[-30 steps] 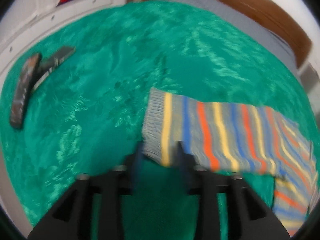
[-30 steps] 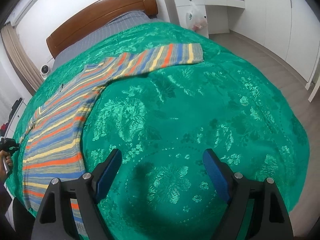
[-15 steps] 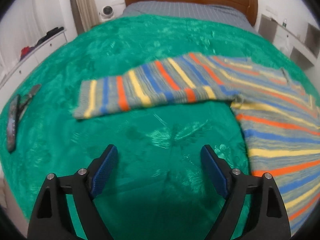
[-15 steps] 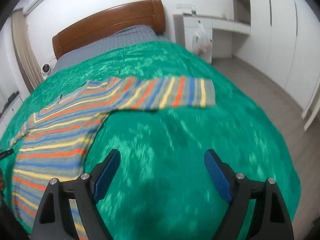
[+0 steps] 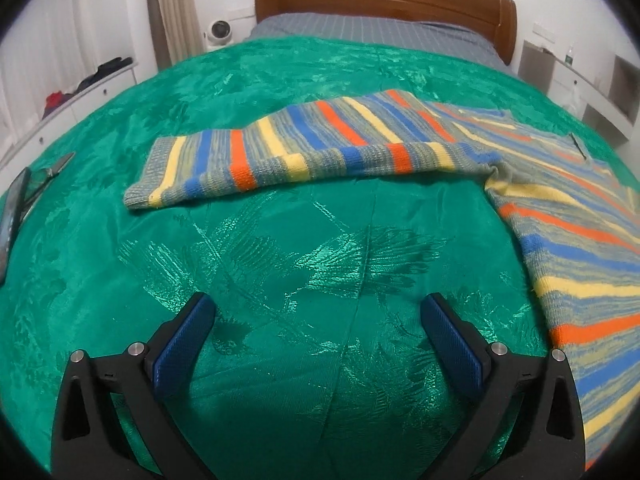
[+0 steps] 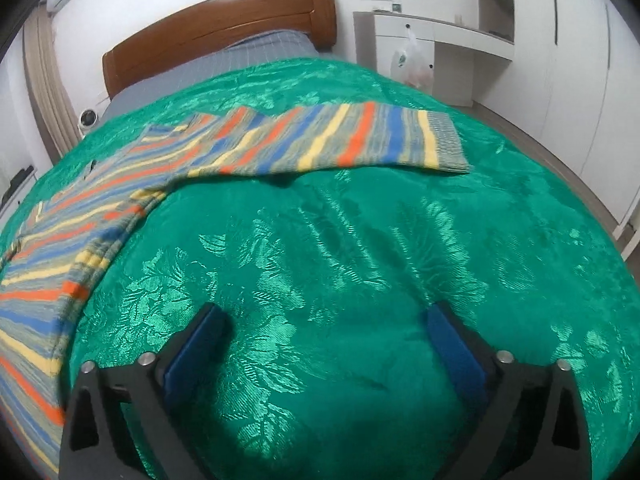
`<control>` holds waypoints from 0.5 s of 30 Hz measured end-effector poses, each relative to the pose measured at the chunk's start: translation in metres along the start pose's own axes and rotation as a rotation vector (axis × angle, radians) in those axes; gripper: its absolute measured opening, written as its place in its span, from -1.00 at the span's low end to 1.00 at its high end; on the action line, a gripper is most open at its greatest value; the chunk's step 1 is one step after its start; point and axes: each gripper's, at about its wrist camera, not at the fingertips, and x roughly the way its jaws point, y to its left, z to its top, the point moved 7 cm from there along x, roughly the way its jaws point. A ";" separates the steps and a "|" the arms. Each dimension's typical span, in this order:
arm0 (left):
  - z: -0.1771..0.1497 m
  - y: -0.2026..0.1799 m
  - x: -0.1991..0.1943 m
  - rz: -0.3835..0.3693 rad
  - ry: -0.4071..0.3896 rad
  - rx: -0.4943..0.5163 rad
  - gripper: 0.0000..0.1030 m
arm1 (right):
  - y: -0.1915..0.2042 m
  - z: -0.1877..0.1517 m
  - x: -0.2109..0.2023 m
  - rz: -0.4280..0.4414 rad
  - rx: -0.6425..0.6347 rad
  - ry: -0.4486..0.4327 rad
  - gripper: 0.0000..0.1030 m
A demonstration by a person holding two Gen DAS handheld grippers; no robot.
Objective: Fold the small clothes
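Observation:
A striped knit sweater (image 5: 560, 216) in grey, blue, orange and yellow lies flat on a green bedspread (image 5: 300, 260). In the left wrist view its left sleeve (image 5: 288, 156) stretches out to the left, cuff at the far end. In the right wrist view the sweater body (image 6: 72, 240) lies at the left and the other sleeve (image 6: 340, 140) stretches right. My left gripper (image 5: 318, 316) is open and empty, above bare bedspread short of the sleeve. My right gripper (image 6: 324, 328) is open and empty, short of its sleeve.
A wooden headboard (image 5: 384, 4) and grey sheet are at the far end of the bed. Dark flat objects (image 5: 16, 204) lie at the bed's left edge. White drawers (image 5: 72, 100) stand left; a white desk with a hanging bag (image 6: 412, 64) stands right.
My left gripper let go of the left sleeve cuff, opened and drew back from it. My right gripper stayed open and shifted closer to the right sleeve. Both sleeves lie spread out.

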 end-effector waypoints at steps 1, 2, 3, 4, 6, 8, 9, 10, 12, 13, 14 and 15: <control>0.000 0.000 0.000 0.000 -0.004 0.000 0.99 | -0.001 0.000 0.001 0.002 0.001 -0.003 1.00; -0.001 0.000 0.000 0.000 -0.006 0.000 0.99 | -0.001 -0.001 0.000 0.005 0.002 -0.008 1.00; -0.001 0.000 0.000 0.001 -0.008 0.000 0.99 | -0.001 -0.001 0.001 0.008 0.003 -0.013 1.00; -0.001 0.000 0.000 0.002 -0.010 0.001 0.99 | -0.001 -0.001 0.001 0.010 0.005 -0.016 1.00; -0.001 0.000 0.000 0.004 -0.013 0.001 0.99 | 0.000 -0.001 0.001 0.009 0.004 -0.021 1.00; -0.002 0.000 0.000 0.005 -0.015 0.001 0.99 | 0.000 -0.003 0.000 0.007 0.003 -0.024 1.00; -0.001 -0.001 0.000 0.007 -0.015 0.001 0.99 | 0.000 -0.003 0.000 0.007 0.003 -0.025 1.00; -0.002 -0.001 0.000 0.007 -0.015 0.000 0.99 | 0.000 -0.003 0.000 0.008 0.003 -0.025 1.00; -0.002 -0.001 0.000 0.007 -0.015 0.001 0.99 | -0.001 -0.004 -0.002 0.008 0.002 -0.028 1.00; -0.002 -0.001 0.000 0.007 -0.015 0.000 0.99 | 0.000 -0.004 -0.002 0.009 0.003 -0.029 1.00; -0.002 -0.001 0.000 0.007 -0.015 0.000 0.99 | -0.001 -0.004 -0.002 0.009 0.003 -0.031 1.00; -0.002 -0.001 0.000 0.008 -0.015 0.001 0.99 | 0.000 -0.004 -0.002 0.009 0.002 -0.033 1.00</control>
